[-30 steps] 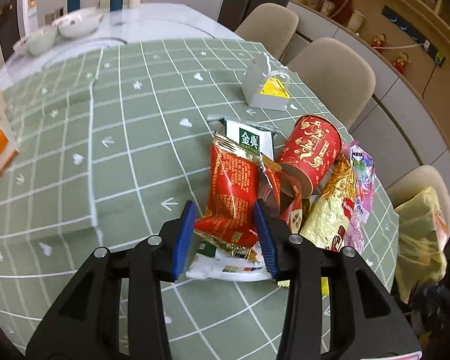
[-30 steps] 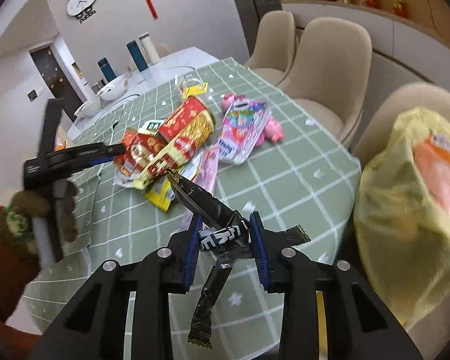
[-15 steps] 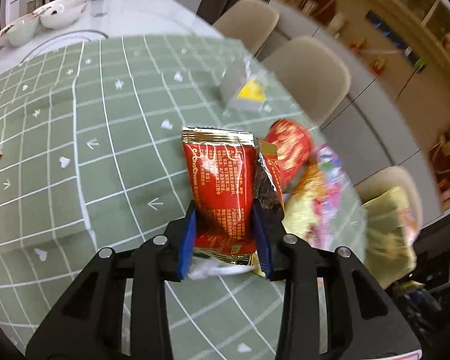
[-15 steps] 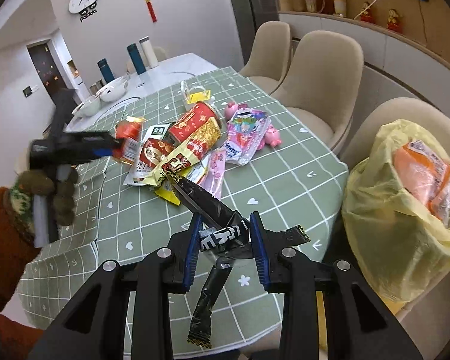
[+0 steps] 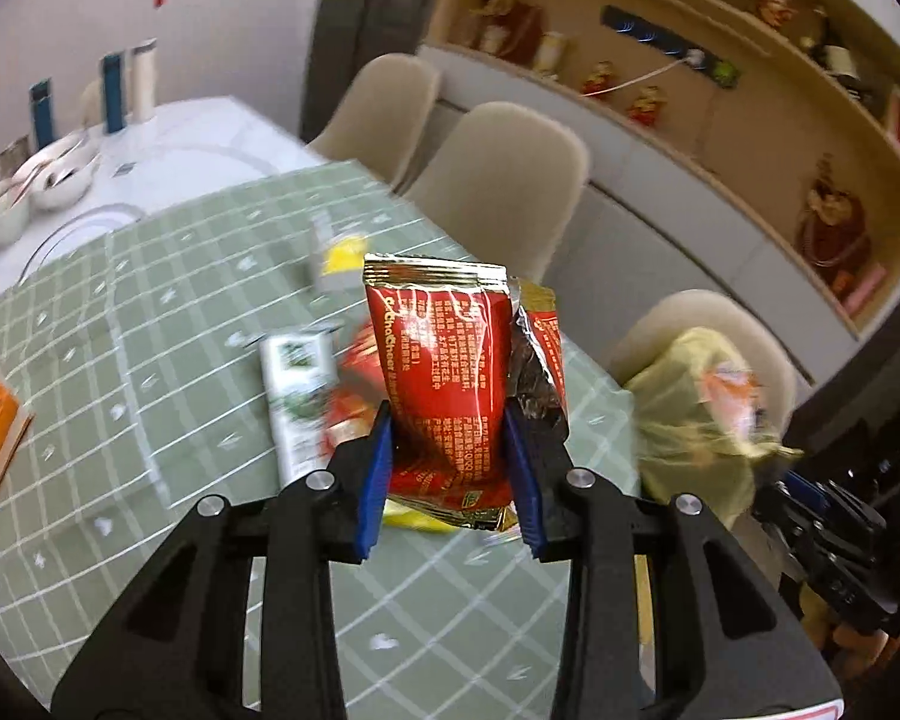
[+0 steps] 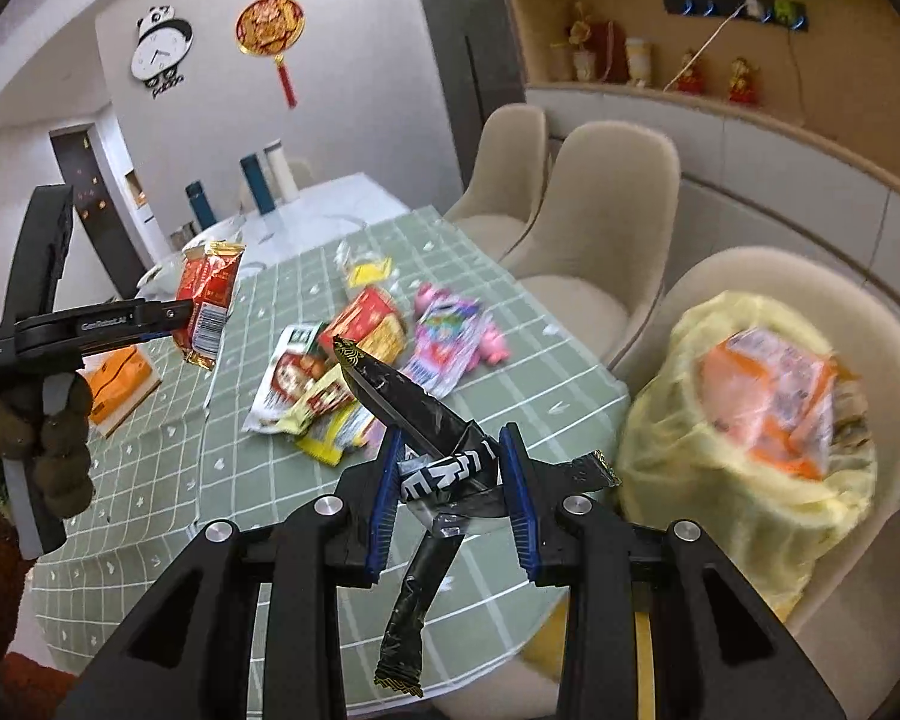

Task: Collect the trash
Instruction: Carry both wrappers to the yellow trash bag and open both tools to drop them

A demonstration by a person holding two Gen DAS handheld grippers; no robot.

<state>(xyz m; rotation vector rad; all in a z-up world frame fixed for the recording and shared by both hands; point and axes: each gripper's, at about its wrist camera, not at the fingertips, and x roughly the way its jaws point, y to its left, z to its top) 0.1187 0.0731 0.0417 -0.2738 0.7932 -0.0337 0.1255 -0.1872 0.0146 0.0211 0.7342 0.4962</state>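
My left gripper [image 5: 447, 468] is shut on a red snack wrapper [image 5: 444, 366] and holds it in the air above the green checked table [image 5: 120, 324]; it also shows in the right wrist view [image 6: 207, 294]. My right gripper [image 6: 450, 486] is shut on a black wrapper [image 6: 414, 414] near the table's edge. A yellow trash bag [image 6: 744, 438] with orange packaging sits on a chair to the right, also seen in the left wrist view [image 5: 696, 396]. Several more wrappers [image 6: 354, 360] lie on the table.
An orange box [image 6: 117, 378] lies at the table's left. Beige chairs [image 6: 606, 210] line the right side. Bowls [image 5: 48, 180] and bottles [image 5: 114, 90] stand on the white far end. A shelf wall with figurines is behind the chairs.
My left gripper has lifted the red wrapper off the pile and swung up and right toward the bag. My right gripper has kept the black wrapper and shifted slightly.
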